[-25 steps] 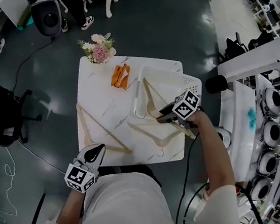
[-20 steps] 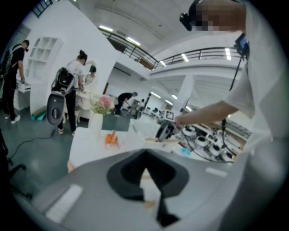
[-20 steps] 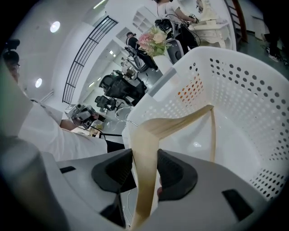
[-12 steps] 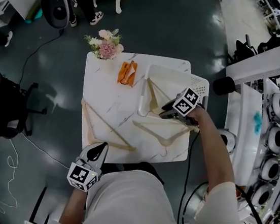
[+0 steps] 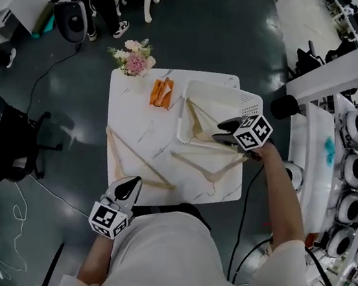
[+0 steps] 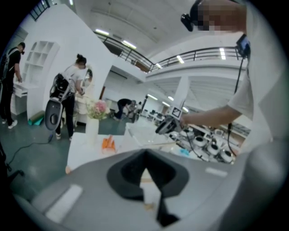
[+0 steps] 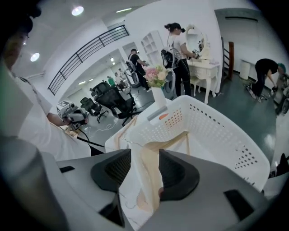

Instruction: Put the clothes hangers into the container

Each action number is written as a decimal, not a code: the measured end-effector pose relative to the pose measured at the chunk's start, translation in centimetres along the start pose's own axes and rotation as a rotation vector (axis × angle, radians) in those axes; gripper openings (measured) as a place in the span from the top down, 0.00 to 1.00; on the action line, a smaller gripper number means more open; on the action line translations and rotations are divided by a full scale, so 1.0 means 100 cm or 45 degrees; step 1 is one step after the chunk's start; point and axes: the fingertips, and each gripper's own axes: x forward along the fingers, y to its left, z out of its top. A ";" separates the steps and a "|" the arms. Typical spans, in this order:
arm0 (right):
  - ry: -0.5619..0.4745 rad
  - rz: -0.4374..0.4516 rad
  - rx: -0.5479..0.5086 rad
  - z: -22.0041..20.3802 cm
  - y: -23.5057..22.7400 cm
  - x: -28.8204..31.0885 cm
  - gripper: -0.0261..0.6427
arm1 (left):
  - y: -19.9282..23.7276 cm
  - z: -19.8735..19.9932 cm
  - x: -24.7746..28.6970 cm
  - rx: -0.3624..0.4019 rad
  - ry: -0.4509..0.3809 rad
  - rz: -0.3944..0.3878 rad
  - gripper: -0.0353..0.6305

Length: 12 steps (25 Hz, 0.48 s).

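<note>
Presently the right gripper [image 5: 224, 130], jaws just opened, straddles without touching the hanger [image 7: 149, 178] propped over the container [image 5: 244, 102] rim, left gripper [image 5: 133, 185] closed, empty; a lifting jaw could snag it and tip it out.

The person wears a white short-sleeved shirt [image 5: 180, 257]. Each hand has a gripper with a smooth grey shell [image 7: 67, 189] and ribbed black pads [image 7: 178, 173] lining the jaws. The left gripper [image 5: 133, 184] and the right gripper [image 5: 218, 130] look alike. Behind the jaws of each sits a cube [image 5: 108, 220] faced with black-and-white square markers. A thin black cable [image 5: 243, 206] trails from the right gripper beside the arm, and a black camera [image 6: 188, 19] is mounted on the head.
</note>
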 end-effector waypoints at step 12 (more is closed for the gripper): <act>-0.299 -0.047 -0.008 -0.013 0.100 -0.020 0.82 | -0.008 -0.006 -0.008 -0.011 -0.008 -0.046 0.95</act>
